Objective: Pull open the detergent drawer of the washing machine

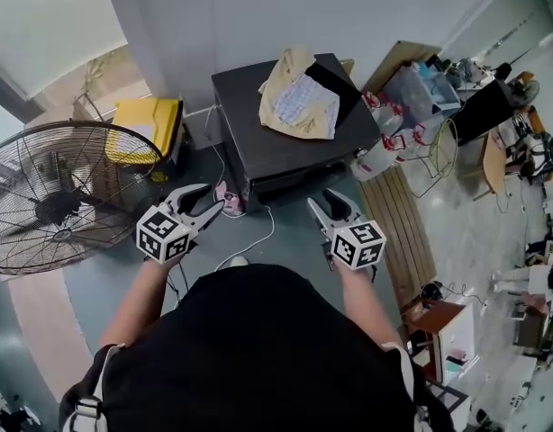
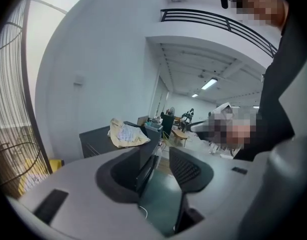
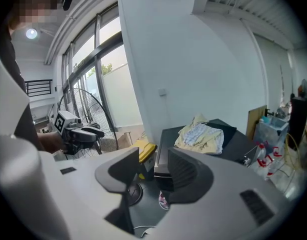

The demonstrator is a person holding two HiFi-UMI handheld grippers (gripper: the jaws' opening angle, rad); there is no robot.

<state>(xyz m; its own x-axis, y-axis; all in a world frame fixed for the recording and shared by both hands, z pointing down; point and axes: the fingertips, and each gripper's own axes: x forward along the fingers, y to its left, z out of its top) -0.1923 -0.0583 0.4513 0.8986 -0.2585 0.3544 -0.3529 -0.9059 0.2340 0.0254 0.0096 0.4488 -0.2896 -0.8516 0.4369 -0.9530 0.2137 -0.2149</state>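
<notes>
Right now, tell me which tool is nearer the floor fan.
Left. The left tool hangs just right of the fan; the right tool is farther right, in front of the washing machine.

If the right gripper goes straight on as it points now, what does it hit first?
Probably the front of the washing machine, framed between the open jaws of the right gripper. Nothing shows in between, though depth is unclear.

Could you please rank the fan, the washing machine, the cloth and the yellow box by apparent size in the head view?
1. The fan and the washing machine: about alike, so I won't rank them.
2. The cloth, though it lies higher, nearer the camera.
3. The yellow box.
</notes>
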